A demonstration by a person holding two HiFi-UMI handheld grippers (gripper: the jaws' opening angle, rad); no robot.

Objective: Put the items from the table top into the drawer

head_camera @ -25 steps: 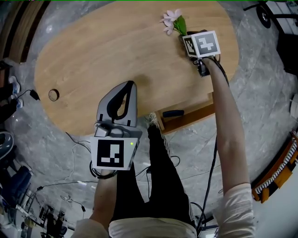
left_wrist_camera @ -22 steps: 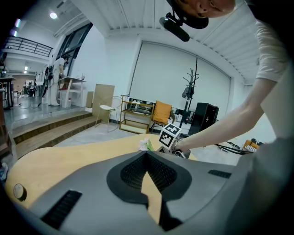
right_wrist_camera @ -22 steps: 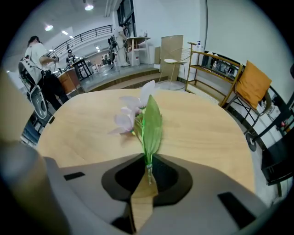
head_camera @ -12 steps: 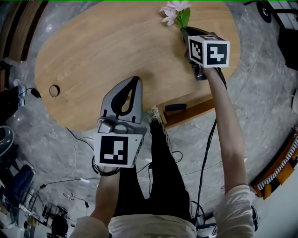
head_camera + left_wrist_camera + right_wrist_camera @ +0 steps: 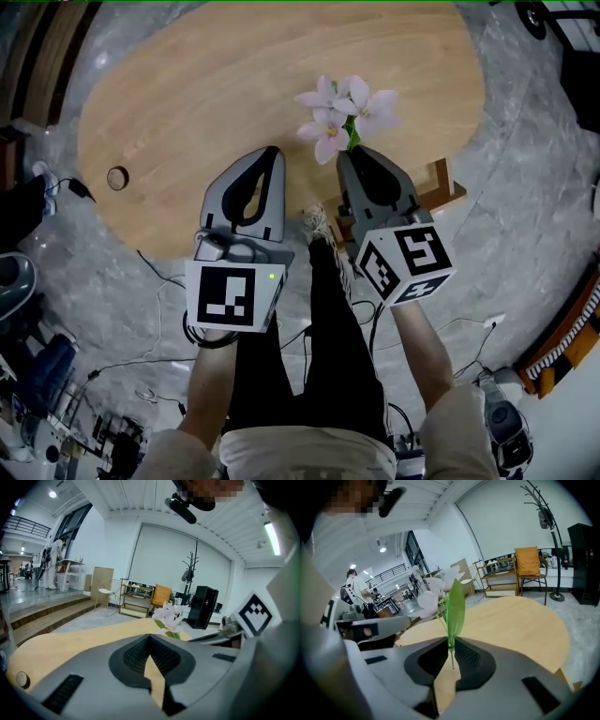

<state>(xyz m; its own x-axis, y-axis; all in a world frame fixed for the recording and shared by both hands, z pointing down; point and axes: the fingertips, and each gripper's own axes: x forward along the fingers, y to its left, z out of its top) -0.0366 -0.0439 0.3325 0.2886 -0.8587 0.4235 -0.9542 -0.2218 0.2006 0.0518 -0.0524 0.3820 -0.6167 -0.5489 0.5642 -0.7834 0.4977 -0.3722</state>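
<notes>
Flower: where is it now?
Head view, centre: the flower is pinched by its stem in the right gripper, over the near edge of the table, right of the left gripper.

We wear a white top [image 5: 309,457] and black trousers [image 5: 323,356]. Our left gripper [image 5: 270,155] and right gripper [image 5: 349,157] are grey with black pads [image 5: 133,657], each bearing a marker cube [image 5: 230,298].

An open-plan office or studio: beyond the oval wooden table [image 5: 234,103] stand a coat stand [image 5: 551,564], shelf unit [image 5: 501,578], orange chair [image 5: 528,560] and wide steps [image 5: 47,613].
</notes>
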